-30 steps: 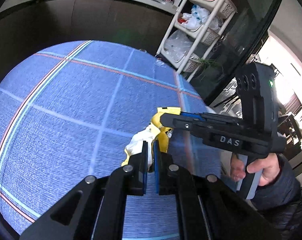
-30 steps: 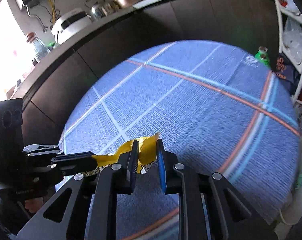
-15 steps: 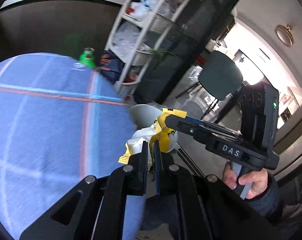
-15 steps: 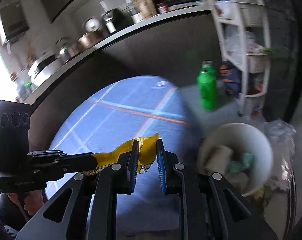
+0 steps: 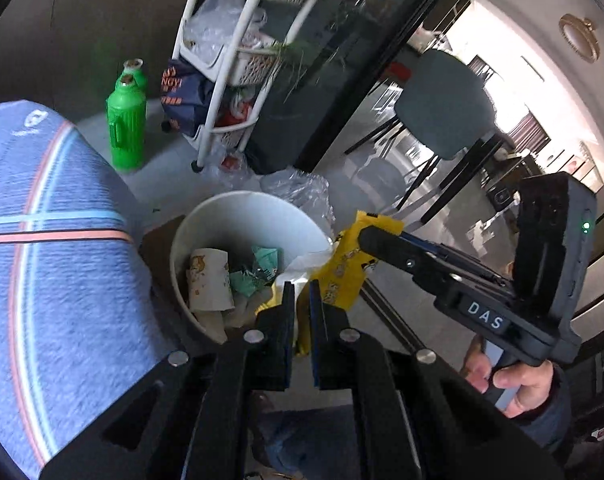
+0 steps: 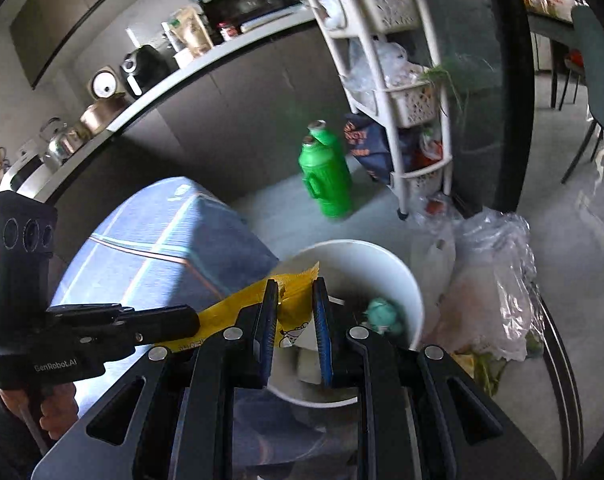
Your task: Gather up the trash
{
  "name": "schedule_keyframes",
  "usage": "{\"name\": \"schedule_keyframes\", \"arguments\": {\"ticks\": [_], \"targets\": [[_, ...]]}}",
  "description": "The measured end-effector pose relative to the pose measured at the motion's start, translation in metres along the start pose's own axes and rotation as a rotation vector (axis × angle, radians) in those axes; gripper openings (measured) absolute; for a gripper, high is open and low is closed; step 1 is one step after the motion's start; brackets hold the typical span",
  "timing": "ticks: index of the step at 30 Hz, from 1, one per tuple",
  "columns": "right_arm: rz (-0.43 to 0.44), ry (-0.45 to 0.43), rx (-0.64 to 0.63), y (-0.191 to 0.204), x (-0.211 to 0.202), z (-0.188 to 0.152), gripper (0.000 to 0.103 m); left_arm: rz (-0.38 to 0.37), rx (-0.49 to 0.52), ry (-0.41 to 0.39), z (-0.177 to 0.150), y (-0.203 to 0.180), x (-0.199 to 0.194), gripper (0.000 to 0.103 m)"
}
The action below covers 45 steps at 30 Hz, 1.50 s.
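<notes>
The left gripper (image 5: 300,312) pinches 1 end of a yellow snack wrapper (image 5: 343,268), its 2 fingers nearly together with the crumpled white and yellow foil between them; the right gripper (image 6: 296,312) holds the other end of the same wrapper (image 6: 238,314), its fingers set a little wider, and whether both pads press the foil is hard to tell from its own camera; in the left wrist view the right gripper (image 5: 375,236) appears as a closed black beak clamped on the wrapper's top edge. The wrapper hangs stretched between the 2 tools, above the near rim of a round white trash bin (image 5: 238,208); the bin (image 6: 397,276) stands on the grey floor just beside the blue striped tablecloth (image 5: 54,280). Inside the bin lie a printed paper cup (image 5: 208,280) on its side and a crumpled teal wrapper (image 5: 258,270). Behind the bin, 2 green plastic bottles (image 5: 126,128) stand upright near a white tiered storage rack (image 5: 230,60); a clear plastic bag (image 6: 497,280) slumps against the bin's far side. A dark chair (image 5: 445,108) stands well beyond the bin, past a black door frame (image 5: 365,80); the person's right hand (image 5: 517,384) grips the tool's handle.
</notes>
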State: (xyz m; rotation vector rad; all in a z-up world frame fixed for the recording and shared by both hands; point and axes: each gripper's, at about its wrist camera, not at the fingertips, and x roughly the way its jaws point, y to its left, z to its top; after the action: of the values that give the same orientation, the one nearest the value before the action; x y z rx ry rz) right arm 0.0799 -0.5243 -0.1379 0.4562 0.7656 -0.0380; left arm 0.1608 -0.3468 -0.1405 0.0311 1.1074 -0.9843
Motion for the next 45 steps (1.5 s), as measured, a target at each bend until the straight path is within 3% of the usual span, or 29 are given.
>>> {"name": "schedule_keyframes", "arguments": {"ticks": [3,5,7,11,13,14,21,22,24,26,29,35,45], "targets": [[-0.021,0.009,0.004,-0.011,0.011,0.0,0.016,0.032,-0.019,0.006,0.007,0.003,0.015,0.018],[-0.024,0.018,0.013,-0.017,0.019,0.001,0.017,0.056,-0.03,-0.001,0.011,0.005,0.02,0.037],[-0.042,0.02,0.014,-0.022,0.028,0.0,0.017,0.087,-0.04,-0.029,0.013,0.008,0.018,0.047],[-0.06,0.027,0.047,-0.03,0.045,0.0,0.024,0.112,-0.053,-0.06,0.02,0.014,0.012,0.057],[-0.061,0.023,0.054,-0.032,0.052,-0.003,0.044,0.12,-0.062,-0.074,0.023,0.017,0.008,0.062],[-0.065,0.007,0.047,-0.031,0.051,-0.004,0.058,0.122,-0.064,-0.079,0.024,0.017,0.007,0.064],[-0.083,-0.055,0.002,-0.027,0.032,-0.009,0.068,0.12,-0.061,-0.115,0.026,0.018,-0.007,0.069],[-0.089,-0.063,0.004,-0.027,0.027,-0.009,0.073,0.118,-0.064,-0.121,0.026,0.018,-0.01,0.069],[-0.101,-0.085,0.014,-0.029,0.018,-0.01,0.09,0.114,-0.071,-0.136,0.025,0.019,-0.018,0.073],[-0.094,-0.098,0.023,-0.026,0.005,-0.011,0.095,0.119,-0.084,-0.164,0.021,0.018,-0.031,0.085],[-0.102,-0.108,0.022,-0.017,-0.014,-0.014,0.094,0.141,-0.114,-0.218,0.014,0.015,-0.054,0.099],[-0.14,-0.087,-0.015,0.016,-0.049,-0.03,0.094,0.188,-0.148,-0.265,-0.011,0.007,-0.093,0.099],[-0.115,-0.027,-0.053,0.089,-0.097,-0.047,0.094,0.466,-0.254,-0.26,-0.085,0.002,-0.162,0.099]]}}
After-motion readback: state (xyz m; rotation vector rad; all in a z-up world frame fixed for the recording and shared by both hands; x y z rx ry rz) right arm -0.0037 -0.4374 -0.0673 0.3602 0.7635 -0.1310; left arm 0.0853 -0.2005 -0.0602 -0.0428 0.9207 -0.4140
